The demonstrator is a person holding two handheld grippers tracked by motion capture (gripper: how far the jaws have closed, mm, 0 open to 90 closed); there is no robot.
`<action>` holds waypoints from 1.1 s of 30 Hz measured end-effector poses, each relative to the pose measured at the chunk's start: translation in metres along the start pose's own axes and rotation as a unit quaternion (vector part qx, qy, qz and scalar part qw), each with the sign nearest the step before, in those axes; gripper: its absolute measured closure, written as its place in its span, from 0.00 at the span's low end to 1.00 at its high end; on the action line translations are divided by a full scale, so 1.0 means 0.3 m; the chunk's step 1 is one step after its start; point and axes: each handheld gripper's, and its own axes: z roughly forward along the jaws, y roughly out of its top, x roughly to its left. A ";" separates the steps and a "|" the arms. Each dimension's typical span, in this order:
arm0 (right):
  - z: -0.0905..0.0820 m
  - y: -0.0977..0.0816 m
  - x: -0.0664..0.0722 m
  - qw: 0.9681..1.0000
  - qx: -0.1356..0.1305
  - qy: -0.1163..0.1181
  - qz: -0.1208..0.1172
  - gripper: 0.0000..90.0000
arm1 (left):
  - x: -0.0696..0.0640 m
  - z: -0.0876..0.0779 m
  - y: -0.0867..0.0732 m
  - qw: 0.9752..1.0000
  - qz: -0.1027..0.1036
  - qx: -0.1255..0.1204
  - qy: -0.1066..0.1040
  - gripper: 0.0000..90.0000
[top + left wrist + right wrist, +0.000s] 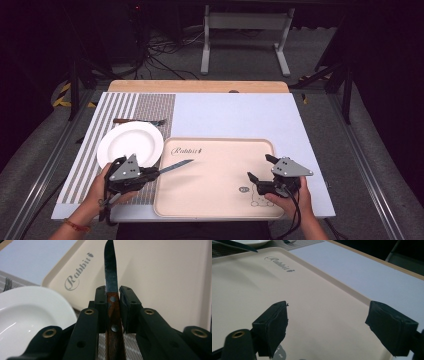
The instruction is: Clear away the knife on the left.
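My left gripper is shut on the brown wooden handle of a knife. The serrated blade sticks out to the right over the left edge of a cream tray printed "Rabbit". Just left of that gripper a white plate rests on the striped mat. My right gripper hovers over the tray's right part, jaws wide open with nothing between them. The knife tip shows at the top left of the right gripper view.
A fork with a brown handle lies on the striped placemat behind the plate. The mat and tray sit on a pale blue board over a wooden tabletop. A metal frame leg stands on the floor beyond.
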 end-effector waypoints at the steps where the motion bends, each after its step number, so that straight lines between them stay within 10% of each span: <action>1: -0.001 0.000 -0.001 1.000 0.000 -0.001 0.001 0.19 | -0.002 0.014 0.010 1.000 0.000 0.004 0.002 0.86; 12: 0.010 -0.001 0.008 1.000 0.006 0.005 -0.002 0.19 | -0.058 0.170 0.082 0.999 0.000 0.032 -0.029 0.86; 33: 0.010 0.003 0.024 1.000 0.009 0.004 -0.013 0.19 | -0.125 0.242 0.066 0.996 -0.016 0.055 -0.062 0.85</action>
